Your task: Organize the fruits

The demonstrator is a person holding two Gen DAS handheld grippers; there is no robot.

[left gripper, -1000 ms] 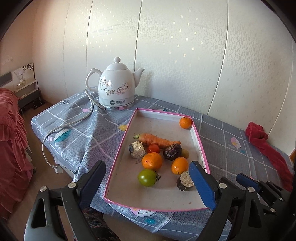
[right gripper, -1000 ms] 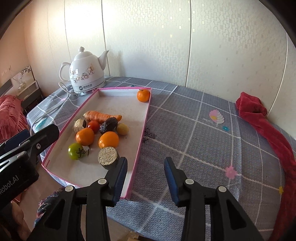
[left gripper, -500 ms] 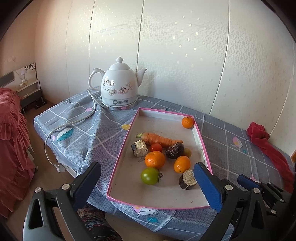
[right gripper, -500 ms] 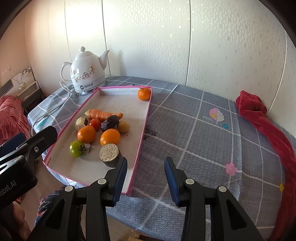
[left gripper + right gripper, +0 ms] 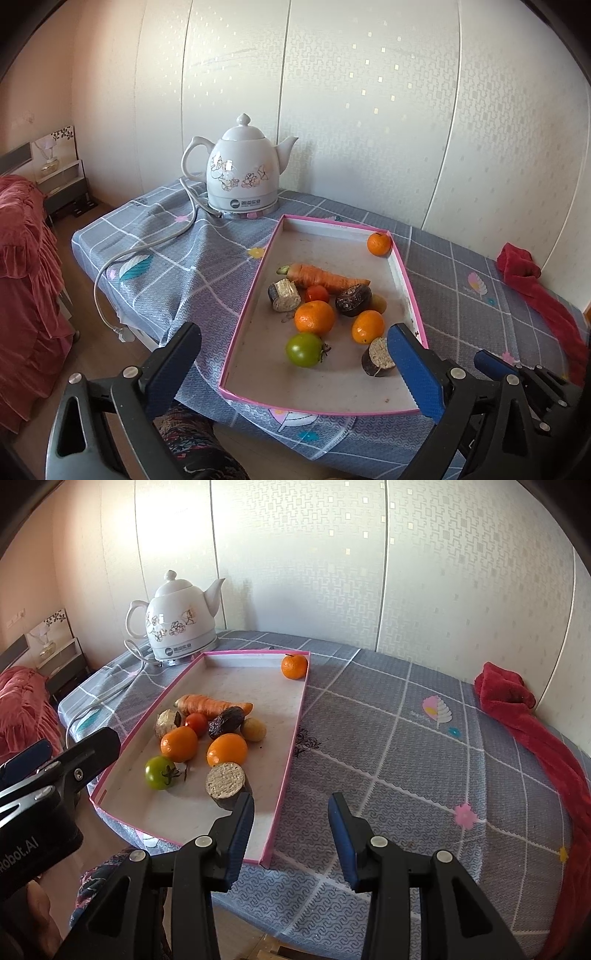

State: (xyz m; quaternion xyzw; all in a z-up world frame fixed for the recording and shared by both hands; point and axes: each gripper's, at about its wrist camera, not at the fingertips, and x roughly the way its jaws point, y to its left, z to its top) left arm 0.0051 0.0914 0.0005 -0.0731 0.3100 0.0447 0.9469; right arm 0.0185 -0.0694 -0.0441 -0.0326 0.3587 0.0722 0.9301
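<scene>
Together we are holding both grippers, left (image 5: 291,365) and right (image 5: 291,823), with jaws spread and empty; ahead of them the pink tray (image 5: 243,317) is carrying three oranges (image 5: 314,316), one carrot (image 5: 325,277), two tomatoes (image 5: 305,349).

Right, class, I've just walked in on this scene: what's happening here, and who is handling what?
A person holds two grippers over a table, about to sort produce. The left gripper and right gripper are both open and empty, short of the pink-rimmed tray. Nothing is picked up yet: oranges, a carrot and a green tomato lie in the tray, one small orange apart in the far corner.
</scene>
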